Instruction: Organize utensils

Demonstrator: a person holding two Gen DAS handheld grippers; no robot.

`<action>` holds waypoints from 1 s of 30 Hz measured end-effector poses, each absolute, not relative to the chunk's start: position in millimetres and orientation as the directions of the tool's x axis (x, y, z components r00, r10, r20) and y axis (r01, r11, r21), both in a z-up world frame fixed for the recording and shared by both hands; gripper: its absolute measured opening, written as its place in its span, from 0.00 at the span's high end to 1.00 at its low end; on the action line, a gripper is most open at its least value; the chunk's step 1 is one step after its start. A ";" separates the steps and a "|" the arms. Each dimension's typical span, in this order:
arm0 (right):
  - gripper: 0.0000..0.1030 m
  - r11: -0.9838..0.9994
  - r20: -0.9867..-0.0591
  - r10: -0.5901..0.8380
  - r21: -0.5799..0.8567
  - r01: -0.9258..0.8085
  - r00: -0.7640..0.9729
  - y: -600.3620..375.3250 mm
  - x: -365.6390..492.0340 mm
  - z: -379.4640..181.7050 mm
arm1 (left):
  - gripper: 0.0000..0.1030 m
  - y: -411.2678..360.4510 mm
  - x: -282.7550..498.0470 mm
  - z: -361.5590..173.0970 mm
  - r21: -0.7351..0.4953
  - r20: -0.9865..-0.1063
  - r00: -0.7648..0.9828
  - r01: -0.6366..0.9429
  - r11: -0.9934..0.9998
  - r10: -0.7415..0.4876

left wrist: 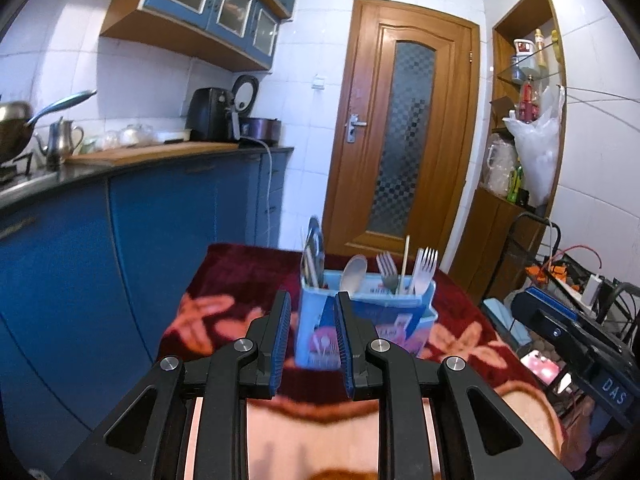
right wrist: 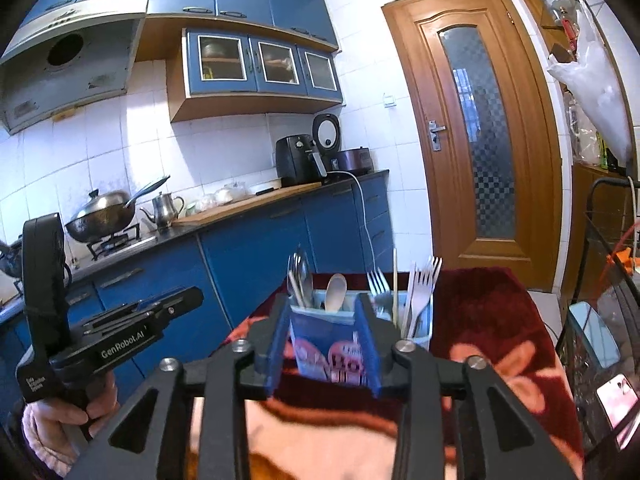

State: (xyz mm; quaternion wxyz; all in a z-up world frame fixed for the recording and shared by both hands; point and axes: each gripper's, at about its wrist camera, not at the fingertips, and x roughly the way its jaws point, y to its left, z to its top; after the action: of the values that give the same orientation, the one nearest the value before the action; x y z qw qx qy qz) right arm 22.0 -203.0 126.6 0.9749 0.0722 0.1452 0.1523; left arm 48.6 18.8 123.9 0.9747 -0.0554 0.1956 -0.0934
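A light blue utensil holder (left wrist: 384, 312) stands on the table under a dark red flowered blanket (left wrist: 240, 280). It holds metal spoons (left wrist: 314, 252) at its left end, a pale spoon (left wrist: 354, 272), a grey fork (left wrist: 386, 264), a chopstick (left wrist: 406, 260) and white forks (left wrist: 426, 268). My left gripper (left wrist: 313, 298) is open by a narrow gap, empty, short of the holder's left corner. In the right wrist view the holder (right wrist: 332, 336) shows between the fingers of my right gripper (right wrist: 322, 300), which is open wider and grips nothing. Spoons (right wrist: 302, 276) and white forks (right wrist: 424, 284) stick up behind it.
A blue kitchen counter (right wrist: 256, 224) runs along the left with a wok (right wrist: 100, 212), kettle (right wrist: 164, 208) and air fryer (right wrist: 296, 160). A wooden door (left wrist: 404, 128) is behind the table. A wire cart (left wrist: 560, 264) with cables and a lit phone (right wrist: 616, 400) stands right. A hand (right wrist: 52, 424) holds the left gripper's handle.
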 end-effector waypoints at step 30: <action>0.23 0.980 -0.369 0.180 0.143 -0.135 0.912 -209.4 -11.1 8.3 | 0.30 -3.0 19.3 17.8 -0.001 -0.405 0.913 0.060 0.998 -0.055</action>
State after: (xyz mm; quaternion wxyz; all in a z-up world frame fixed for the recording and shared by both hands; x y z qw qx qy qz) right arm -11.1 -209.4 8.3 0.9760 0.0573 0.1938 0.0808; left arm 19.3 -3.0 17.8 0.9779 0.0057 0.2067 -0.0295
